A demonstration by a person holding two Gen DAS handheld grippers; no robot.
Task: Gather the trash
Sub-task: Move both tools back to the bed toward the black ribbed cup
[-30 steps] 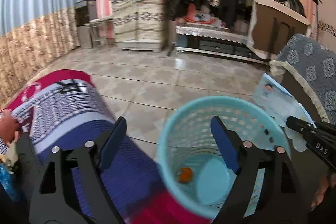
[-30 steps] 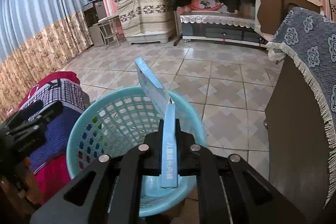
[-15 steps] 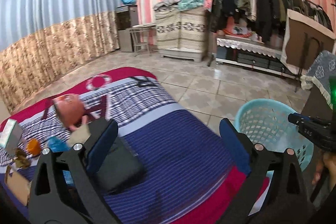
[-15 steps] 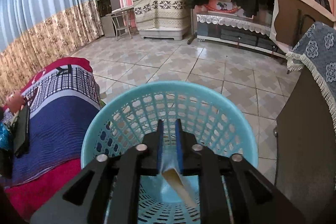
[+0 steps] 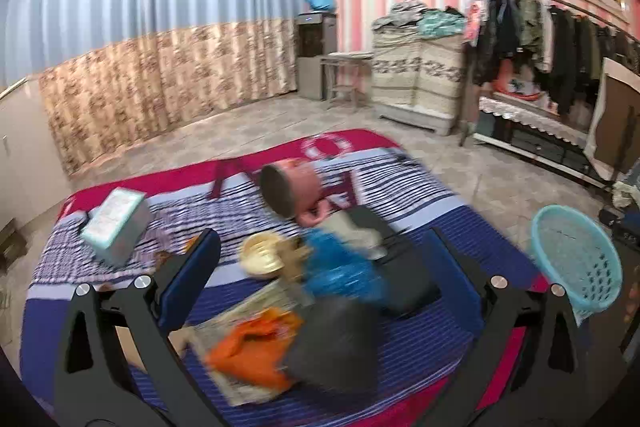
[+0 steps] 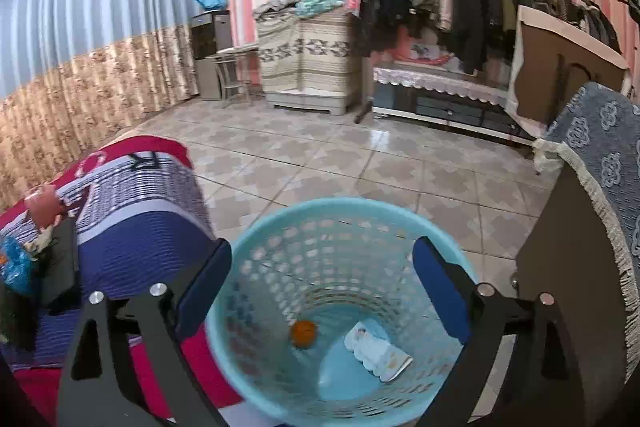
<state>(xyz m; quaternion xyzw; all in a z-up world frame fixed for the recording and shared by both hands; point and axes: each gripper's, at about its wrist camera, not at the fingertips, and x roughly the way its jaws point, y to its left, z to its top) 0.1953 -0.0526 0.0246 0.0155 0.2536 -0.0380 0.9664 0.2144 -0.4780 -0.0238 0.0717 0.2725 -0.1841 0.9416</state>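
Trash: orange wrapper (image 5: 256, 351) on the bed (image 5: 420, 343) below your left tool (image 5: 316, 279); likely light, crinkly, so pinch a raised fold.
Tools: both spread, empty.
Basket (image 6: 448, 251): under right tool (image 6: 322, 287).

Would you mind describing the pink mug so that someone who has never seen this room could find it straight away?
Start at the striped red, white and blue blanket spread before the curtains. Near its middle, behind a heap of litter topped by a crumpled blue wrapper, lies the pink mug. It is the only pink, round thing there, tipped on its side with its dark mouth facing the left gripper.
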